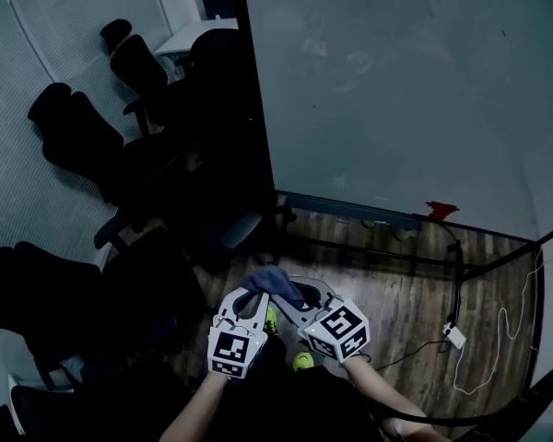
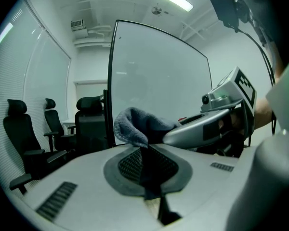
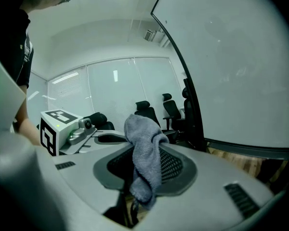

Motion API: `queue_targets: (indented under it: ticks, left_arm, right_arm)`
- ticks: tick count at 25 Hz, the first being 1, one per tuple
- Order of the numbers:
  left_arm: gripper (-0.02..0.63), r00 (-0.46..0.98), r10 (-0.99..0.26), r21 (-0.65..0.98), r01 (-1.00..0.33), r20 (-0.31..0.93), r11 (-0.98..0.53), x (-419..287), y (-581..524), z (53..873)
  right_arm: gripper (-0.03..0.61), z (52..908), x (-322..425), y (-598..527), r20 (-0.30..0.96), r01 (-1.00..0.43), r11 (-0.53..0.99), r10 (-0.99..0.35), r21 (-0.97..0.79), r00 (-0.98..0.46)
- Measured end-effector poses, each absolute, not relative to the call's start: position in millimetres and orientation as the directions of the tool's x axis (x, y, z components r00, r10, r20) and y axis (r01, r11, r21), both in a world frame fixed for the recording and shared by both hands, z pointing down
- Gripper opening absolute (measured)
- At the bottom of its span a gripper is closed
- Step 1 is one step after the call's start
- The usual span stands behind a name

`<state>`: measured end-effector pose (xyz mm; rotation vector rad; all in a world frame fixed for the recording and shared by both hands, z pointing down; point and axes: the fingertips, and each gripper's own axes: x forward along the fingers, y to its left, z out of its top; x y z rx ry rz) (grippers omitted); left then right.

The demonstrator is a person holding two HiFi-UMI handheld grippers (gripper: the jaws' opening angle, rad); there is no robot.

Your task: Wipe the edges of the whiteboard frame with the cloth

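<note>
A blue-grey cloth (image 1: 272, 282) is bunched between my two grippers, low in the head view. My left gripper (image 1: 253, 295) and right gripper (image 1: 295, 293) meet tip to tip there. In the left gripper view the cloth (image 2: 135, 124) sits at the tips of my left gripper (image 2: 147, 162), with a dark fold pinched between its shut jaws. My right gripper (image 3: 144, 170) is shut on the cloth (image 3: 144, 143), which drapes over its pads. The whiteboard (image 1: 396, 90) stands ahead, apart from both grippers, with its black frame edge (image 1: 256, 90) on the left and its bottom rail (image 1: 350, 210).
Black office chairs (image 1: 83, 136) crowd the left side, in front of a glass wall. A white table (image 1: 198, 35) stands behind them. On the wooden floor lie a white adapter (image 1: 454, 336) and cables. A red object (image 1: 440, 210) sits at the board's lower right.
</note>
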<state>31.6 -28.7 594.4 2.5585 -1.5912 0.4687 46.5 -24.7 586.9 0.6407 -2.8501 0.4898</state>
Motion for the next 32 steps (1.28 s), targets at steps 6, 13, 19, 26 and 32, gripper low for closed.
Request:
queue_targets:
  ticks: [6,13,19,26,32]
  left_arm:
    - [0.015,0.456,-0.836,-0.034,-0.872,0.304,-0.488,24,-67,609]
    - [0.015,0.502,-0.796,0.085,-0.858,0.339,-0.506,11,-94,632]
    - [0.015,0.532,-0.750,0.124,-0.839,0.394,-0.530,-7,-132,650]
    - [0.015,0.572,-0.703,0.116,-0.804,0.424,-0.584,-15,-173,657]
    - [0.015,0.546,-0.707,0.109,-0.819,0.450,-0.563,-25,-196,671]
  right_arm:
    - [0.103,601,38,-62,0.291,-0.499,0.818,-0.422,-0.286,-0.859]
    - [0.103,623,25,-88,0.342,-0.540,0.773,-0.434,-0.333,-0.833]
    - [0.103,638,7,-127,0.402,-0.602,0.723,-0.467,-0.339,-0.788]
    - [0.104,646,0,-167,0.431,-0.665,0.664,-0.518,-0.343,-0.739]
    - [0.104,659,-8,-188,0.458,-0.686,0.628,-0.520,-0.368,-0.721]
